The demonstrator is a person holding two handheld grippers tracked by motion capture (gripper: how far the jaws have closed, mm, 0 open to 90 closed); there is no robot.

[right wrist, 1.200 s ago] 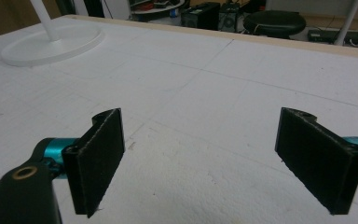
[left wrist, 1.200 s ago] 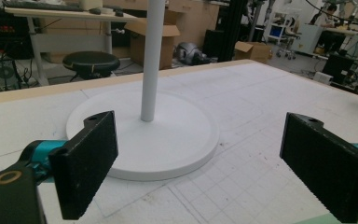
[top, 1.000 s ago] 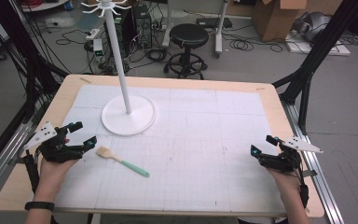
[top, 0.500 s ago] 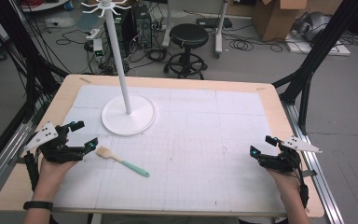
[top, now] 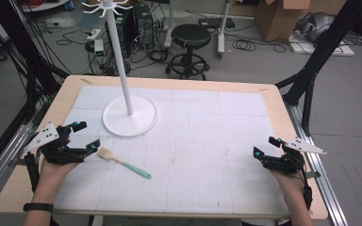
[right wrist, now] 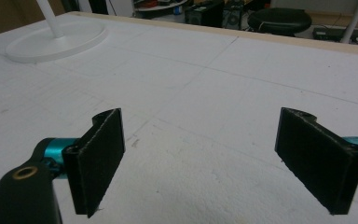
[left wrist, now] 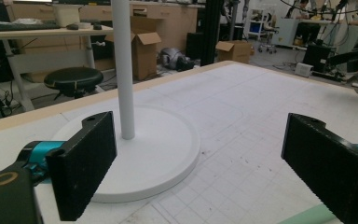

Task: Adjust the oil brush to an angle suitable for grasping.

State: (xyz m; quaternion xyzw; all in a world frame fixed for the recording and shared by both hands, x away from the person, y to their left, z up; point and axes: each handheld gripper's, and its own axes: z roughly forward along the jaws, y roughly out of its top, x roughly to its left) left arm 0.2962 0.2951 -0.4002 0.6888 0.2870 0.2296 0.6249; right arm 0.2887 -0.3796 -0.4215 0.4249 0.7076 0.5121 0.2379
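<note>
A small brush [top: 122, 162] with a pale wooden head and a green handle lies on the white gridded mat [top: 202, 141], left of centre. My left gripper [top: 88, 135] is open just left of the brush head, apart from it. In the left gripper view its jaws [left wrist: 205, 172] stand wide apart and empty, facing the white stand's round base [left wrist: 163, 140], and a tip of the green handle [left wrist: 307, 215] shows at the bottom. My right gripper [top: 265, 146] is open near the mat's right edge, and its jaws [right wrist: 207, 158] hold nothing over bare mat.
A tall white hook stand [top: 130, 115] rises from a round base at the back left of the mat; the base [right wrist: 56, 39] shows far off in the right gripper view. The wooden table edge [top: 283, 108] borders the mat. A black stool [top: 191, 35] stands beyond the table.
My left gripper has edged slightly to the right, toward the brush head. The right gripper and the brush have stayed put.
</note>
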